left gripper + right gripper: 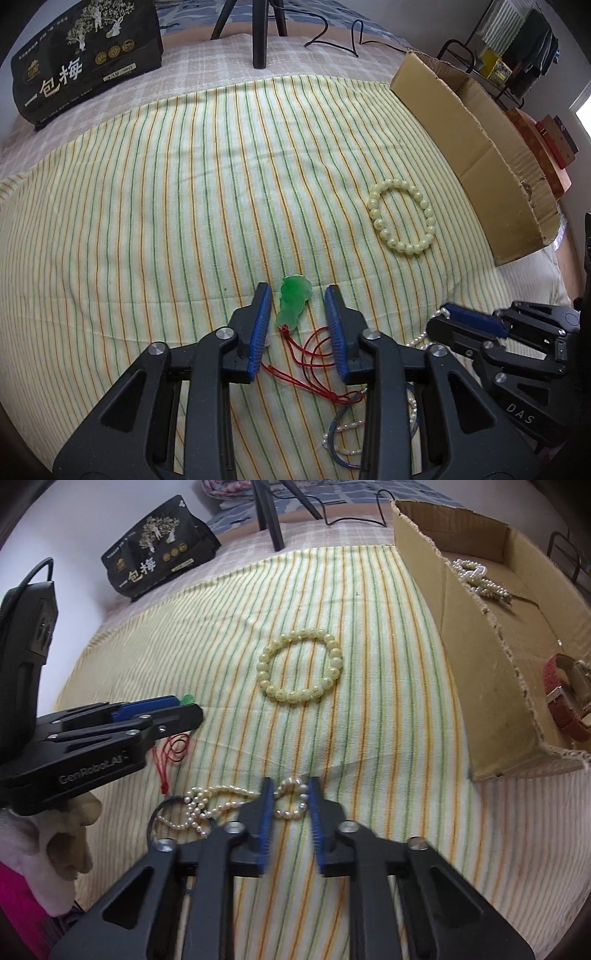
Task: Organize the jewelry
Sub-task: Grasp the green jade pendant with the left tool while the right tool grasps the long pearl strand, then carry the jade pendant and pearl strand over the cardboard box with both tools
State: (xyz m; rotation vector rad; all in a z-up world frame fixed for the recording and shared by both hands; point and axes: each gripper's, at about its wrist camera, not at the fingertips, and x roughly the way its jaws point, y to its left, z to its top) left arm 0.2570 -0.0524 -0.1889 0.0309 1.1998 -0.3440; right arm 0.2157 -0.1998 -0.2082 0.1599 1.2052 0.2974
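Two claws work low over a bed spread with a striped cloth (184, 221)

Cardboard box (480, 686): open-topped, at the cloth's right edge. Holds a coiled pearl necklace (476, 576) and a red watch (561, 709). Judged to be the sorting bin

Left claw (298, 291): released, pointing steeply down. Its blue pads stand either side of the pendant without pressing on it

Right claw (291, 781): fingers blurred in its own view. Read as clenched on a loop of the loose pearl strand (221, 792). The rest of the strand lies bunched on the cloth to its left

Bead bracelet (334, 661): pale yellow, flat on the cloth between the claws and the box, untouched

Jade pendant (293, 301): green, flat on the cloth between the left pads, nearer the left one. Its red cord (314, 345) trails back under the claw in loose loops

Step in hand, as judged: each claw takes one piece for the box

To do it well:
- centre the left pads on the pendant's body, not the thin cord, then press down into the soft cloth before closing
- lift the pearls slowly so the tail unwinds and does not drag the cord lying close by
- carry each piece clear over the box wall
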